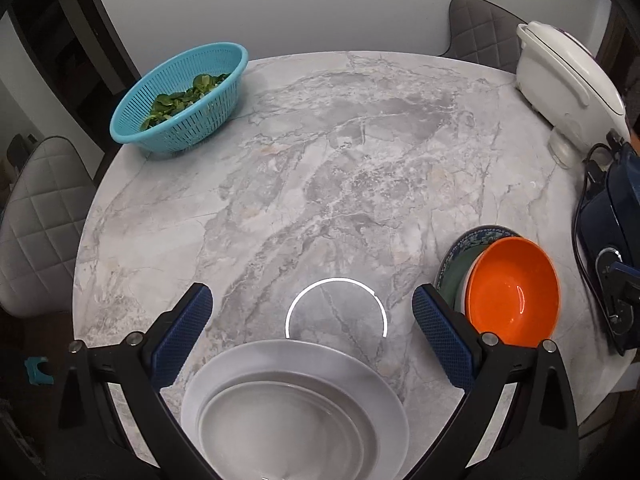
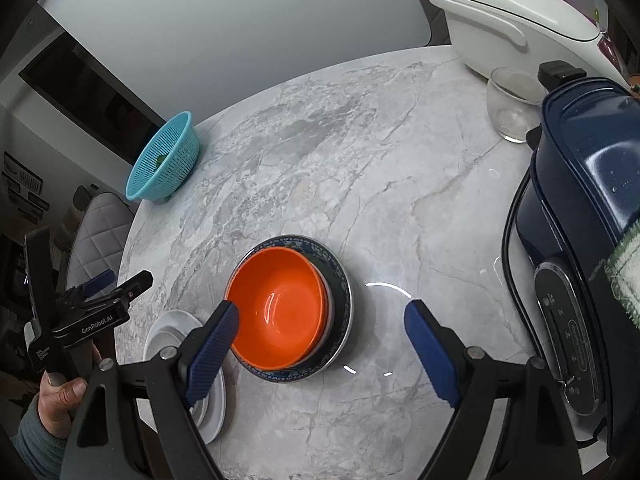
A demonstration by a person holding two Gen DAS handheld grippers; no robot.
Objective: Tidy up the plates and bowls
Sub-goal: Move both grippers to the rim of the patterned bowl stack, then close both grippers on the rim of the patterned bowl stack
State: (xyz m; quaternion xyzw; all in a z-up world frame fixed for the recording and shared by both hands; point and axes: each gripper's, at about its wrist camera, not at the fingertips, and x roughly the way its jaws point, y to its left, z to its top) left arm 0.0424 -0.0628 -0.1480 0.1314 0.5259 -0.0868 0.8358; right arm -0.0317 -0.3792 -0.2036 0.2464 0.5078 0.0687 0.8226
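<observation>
Marble-patterned grey stone forms the round table (image 1: 320,160), which carries all items.

Legible writing: the body of the left gripper (image 2: 100,286), seen from the right wrist camera, is marked "GenRobot.AI". A second label on its handle is too small to read. The dark blue appliance (image 2: 580,200) at the right edge bears a brand mark on its control panel; it cannot be read with certainty.

Count of task items:
- One orange bowl (image 2: 280,312), seated in a white bowl whose rim alone shows; both rest on one dark blue patterned plate (image 2: 342,280) at the near right of the table.
- Two white plates: a smaller white plate (image 1: 280,428) stacked on a larger white plate (image 1: 288,364) at the near left edge.

Other items: one turquoise colander (image 1: 180,100) holding green leaves at the far left, one white appliance (image 1: 568,80) at the far right, one clear glass (image 2: 512,108) beside it, and two quilted chairs.

Gripper state:
- Left gripper: fingers spread wide above the white plates, gripping nothing.
- Right gripper (image 2: 320,344): fingers spread wide, nothing clamped; its left finger overlaps the orange bowl's near rim in view, contact undetermined.

A hand (image 2: 60,396) holds the left gripper's handle.
</observation>
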